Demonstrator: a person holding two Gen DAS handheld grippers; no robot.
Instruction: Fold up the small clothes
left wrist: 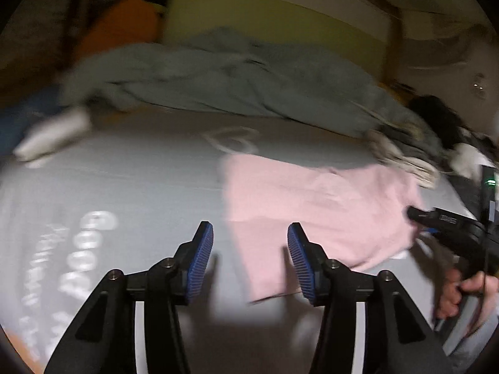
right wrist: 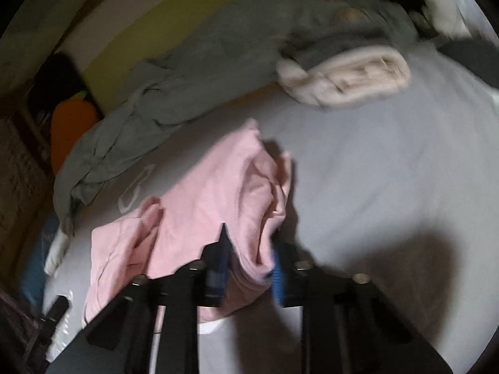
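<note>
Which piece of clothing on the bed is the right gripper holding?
The pink garment: the right gripper pinches its bunched edge. The grey-green garment and the cream folded piece lie apart, further back.

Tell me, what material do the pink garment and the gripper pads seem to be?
The pink garment looks like soft matte knit cloth, probably cotton: it bunches in rounded folds. The pads of the left hand-held gripper look like blue ribbed rubber or plastic, with fine parallel grooves.
</note>
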